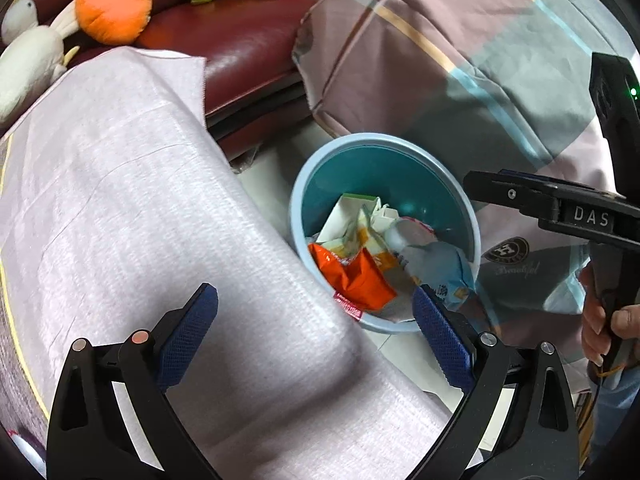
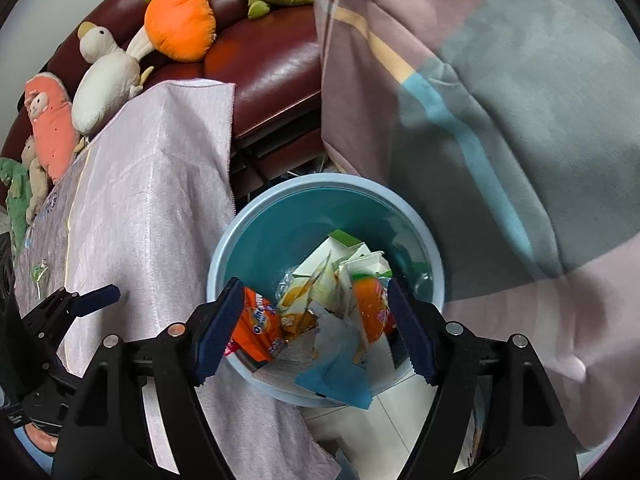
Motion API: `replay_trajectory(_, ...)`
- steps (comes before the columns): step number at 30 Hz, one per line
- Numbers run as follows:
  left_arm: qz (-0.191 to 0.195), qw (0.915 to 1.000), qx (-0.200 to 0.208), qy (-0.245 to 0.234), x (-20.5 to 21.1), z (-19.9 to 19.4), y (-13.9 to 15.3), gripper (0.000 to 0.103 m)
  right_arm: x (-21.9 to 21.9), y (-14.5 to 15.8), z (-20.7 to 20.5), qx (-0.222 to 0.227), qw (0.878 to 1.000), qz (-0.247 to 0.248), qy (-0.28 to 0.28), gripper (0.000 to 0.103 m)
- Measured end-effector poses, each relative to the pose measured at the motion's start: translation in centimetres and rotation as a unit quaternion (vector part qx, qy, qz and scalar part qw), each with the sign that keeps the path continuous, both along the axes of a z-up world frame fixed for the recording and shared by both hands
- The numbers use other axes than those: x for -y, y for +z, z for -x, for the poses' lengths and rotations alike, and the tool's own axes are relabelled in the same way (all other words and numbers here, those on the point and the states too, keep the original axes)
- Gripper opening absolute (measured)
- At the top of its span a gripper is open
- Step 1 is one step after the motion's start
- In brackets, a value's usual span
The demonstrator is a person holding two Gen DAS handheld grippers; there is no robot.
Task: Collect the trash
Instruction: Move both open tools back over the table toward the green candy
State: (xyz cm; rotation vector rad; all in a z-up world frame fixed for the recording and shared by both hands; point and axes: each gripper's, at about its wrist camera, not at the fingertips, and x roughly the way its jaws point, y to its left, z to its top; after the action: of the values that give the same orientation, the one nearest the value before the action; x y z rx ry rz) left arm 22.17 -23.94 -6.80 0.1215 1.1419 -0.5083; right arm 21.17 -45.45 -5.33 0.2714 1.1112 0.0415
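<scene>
Left wrist view: your left gripper [image 1: 316,336] gapes empty beside the blue bin [image 1: 308,184]; trash [image 1: 352,276] lies inside, pink cloth [image 1: 120,200] touching its rim.

Right wrist view: your right gripper [image 2: 316,328] hangs open above the bin, holding nothing.

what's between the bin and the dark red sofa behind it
In the right wrist view, only a narrow strip of pale floor separates the blue bin from the sofa base; nothing clearly rests there.
</scene>
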Motion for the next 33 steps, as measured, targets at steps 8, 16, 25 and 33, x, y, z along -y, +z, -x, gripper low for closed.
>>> replay_trajectory(8,0.009,0.9997,0.011,0.02,-2.8,1.4,1.1,0.098,-2.0,0.7,0.5,-0.002,1.0,0.007,0.015,0.074)
replay_trajectory(16,0.017,0.9982,0.024,0.053,-7.3,3.0,2.3,0.098,-5.5,2.1,1.5,0.005,0.999,0.014,0.038,0.074)
replay_trajectory(25,0.03,0.9945,0.038,0.092,-13.2,5.2,3.5,0.098,-10.8,3.9,2.4,0.013,0.997,0.029,0.074,0.074)
replay_trajectory(33,0.043,0.986,0.054,0.152,-21.0,8.1,4.3,0.098,-17.2,5.1,3.3,0.018,0.991,0.046,0.12,0.074)
